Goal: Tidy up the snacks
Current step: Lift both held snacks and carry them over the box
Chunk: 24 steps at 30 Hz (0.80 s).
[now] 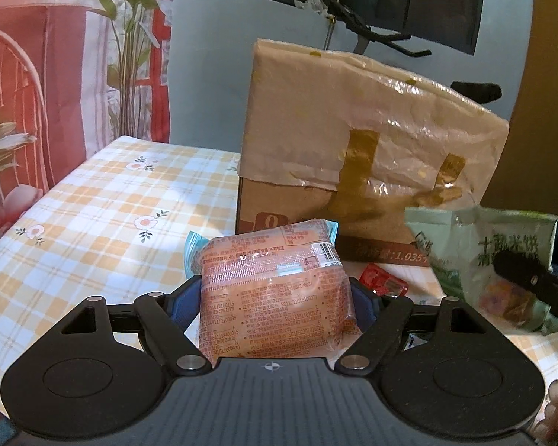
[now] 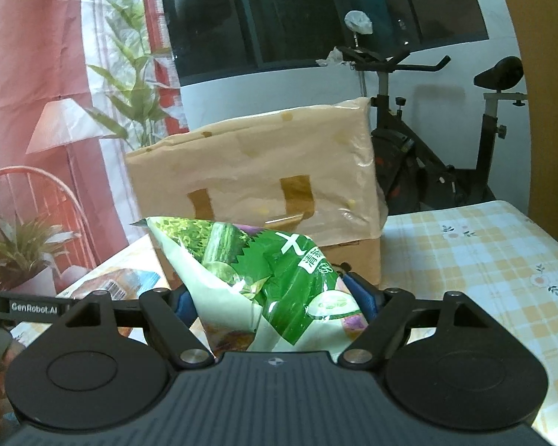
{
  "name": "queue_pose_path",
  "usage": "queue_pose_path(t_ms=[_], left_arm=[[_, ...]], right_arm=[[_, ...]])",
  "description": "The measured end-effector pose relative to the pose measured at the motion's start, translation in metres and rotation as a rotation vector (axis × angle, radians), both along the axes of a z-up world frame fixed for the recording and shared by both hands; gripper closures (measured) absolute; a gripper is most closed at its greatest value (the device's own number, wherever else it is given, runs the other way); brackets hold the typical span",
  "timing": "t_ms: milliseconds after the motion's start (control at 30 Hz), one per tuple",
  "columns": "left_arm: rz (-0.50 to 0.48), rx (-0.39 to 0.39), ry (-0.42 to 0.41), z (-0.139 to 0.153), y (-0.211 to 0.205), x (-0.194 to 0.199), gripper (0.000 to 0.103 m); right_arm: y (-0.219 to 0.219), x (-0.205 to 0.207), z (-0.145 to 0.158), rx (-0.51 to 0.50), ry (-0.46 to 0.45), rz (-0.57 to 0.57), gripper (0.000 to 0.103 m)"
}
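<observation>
My left gripper is shut on an orange sausage pack with printed text, held above the checked tablecloth. My right gripper is shut on a green rice-cracker bag. That bag also shows at the right of the left wrist view, with the right gripper's finger on it. A cardboard box covered in plastic film and taped stands right behind both packs; it also shows in the right wrist view. A small red snack packet lies on the table by the box.
A red printed backdrop with plants hangs at the left. An exercise bike stands behind the table at the right. The tablecloth stretches left of the box in the left wrist view and to the right of the box in the right wrist view.
</observation>
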State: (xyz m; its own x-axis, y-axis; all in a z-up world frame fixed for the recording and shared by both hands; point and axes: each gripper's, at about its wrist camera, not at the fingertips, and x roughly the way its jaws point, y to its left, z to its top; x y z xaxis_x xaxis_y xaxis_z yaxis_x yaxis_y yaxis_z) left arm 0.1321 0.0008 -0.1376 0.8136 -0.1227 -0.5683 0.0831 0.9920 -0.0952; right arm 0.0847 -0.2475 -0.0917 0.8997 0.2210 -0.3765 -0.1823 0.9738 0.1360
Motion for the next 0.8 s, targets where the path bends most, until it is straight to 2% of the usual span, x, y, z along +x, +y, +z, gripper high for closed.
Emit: queue_pose_path(t_ms=[133, 233, 367, 533, 667, 800], left_arm=[[0.013, -0.013, -0.029, 0.007, 0.006, -0.007, 0.021], [0.029, -0.018, -0.053, 0.013, 0.012, -0.014, 0.021], [0.041, -0.023, -0.082, 0.024, 0.016, -0.015, 0.021], [0.038, -0.018, -0.145, 0.051, 0.021, -0.008, 0.021], [0.016, 0.000, -0.217, 0.078, 0.019, 0.001, 0.021], [-0.002, -0.014, -0.261, 0.097, 0.018, 0.010, 0.021]], right_arm=[[0.008, -0.005, 0.003, -0.015, 0.000, 0.023, 0.024], [0.014, -0.012, 0.010, -0.031, -0.032, 0.038, 0.024], [0.014, -0.014, 0.031, 0.005, -0.076, 0.035, 0.024], [0.008, -0.009, 0.067, 0.085, -0.115, 0.022, 0.024], [0.006, 0.002, 0.106, 0.118, -0.148, 0.007, 0.024], [0.004, 0.019, 0.147, 0.195, -0.187, 0.000, 0.024]])
